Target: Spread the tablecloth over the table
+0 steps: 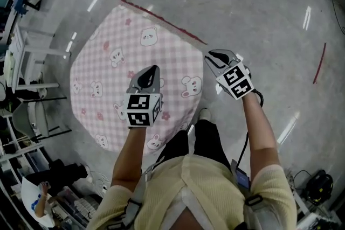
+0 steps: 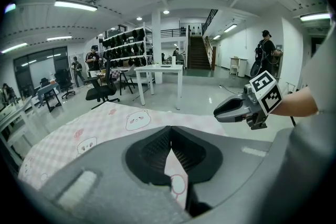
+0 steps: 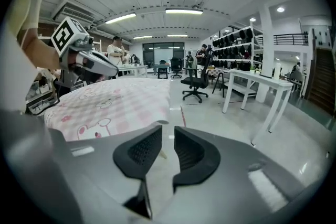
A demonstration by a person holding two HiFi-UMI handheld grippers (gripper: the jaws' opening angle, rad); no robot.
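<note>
The left claw (image 2: 171,139) is clenched on a fold of the pink bear-print tablecloth (image 1: 121,56) at the cloth's near edge, apparently so that this side can be tugged flat and squared up. The right claw (image 3: 168,139) stands slightly parted with nothing between its jaws, just off the cloth's near right corner, which reads as a corner let go to hang where it belongs. The tablecloth itself lies spread across the counter, hiding it wholly, so I judge that only the near edge needs settling.
</note>
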